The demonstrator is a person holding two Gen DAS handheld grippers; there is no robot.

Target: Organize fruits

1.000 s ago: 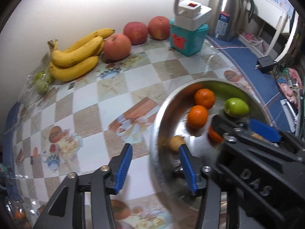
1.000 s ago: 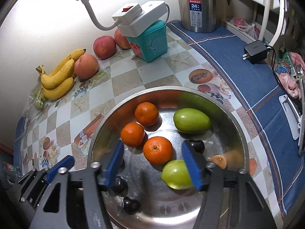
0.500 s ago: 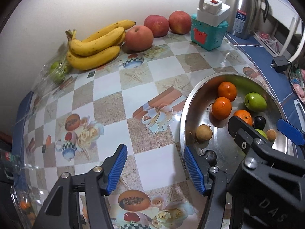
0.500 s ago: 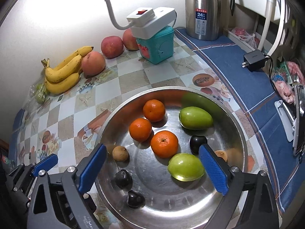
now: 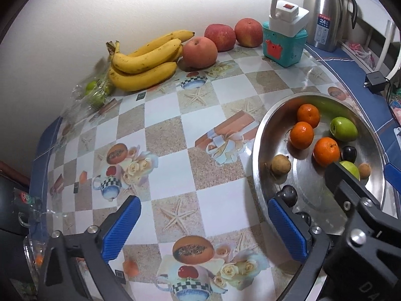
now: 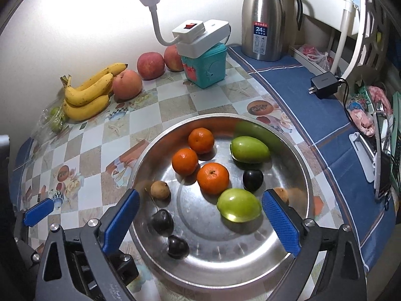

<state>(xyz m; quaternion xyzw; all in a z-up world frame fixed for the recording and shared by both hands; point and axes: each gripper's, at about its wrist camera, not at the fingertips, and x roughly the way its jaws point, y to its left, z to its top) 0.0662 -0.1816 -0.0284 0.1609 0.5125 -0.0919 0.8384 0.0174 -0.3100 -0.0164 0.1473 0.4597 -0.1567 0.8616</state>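
Left gripper [image 5: 203, 228]: jaws are seen opening, now spread wide, nothing between them but bare tablecloth [image 5: 175, 165]. A second ago they stood much narrower over the rim of the metal bowl [image 5: 258, 150]; the bowl now lies off to that gripper's right.

Right gripper [image 6: 200, 218]: jaws stand wide apart and empty, widened from a half-closed stance a second ago. The bowl sits directly ahead and below, its near part framed by the two pads.

Reading: both tools appear to have just let go, so a fresh pick seems due next.

Bowl contents, noted from the right wrist view: three oranges [image 6: 213, 178] clustered ahead, two green fruits [image 6: 239, 208], one just inside the right pad, three dark plums [image 6: 253, 180], two small brown fruits [image 6: 160, 189].

Still outside the bowl, far ahead-left by the wall: bananas [image 6: 86, 95], three apples [image 6: 126, 84], and a bag of small green fruit [image 6: 54, 119].
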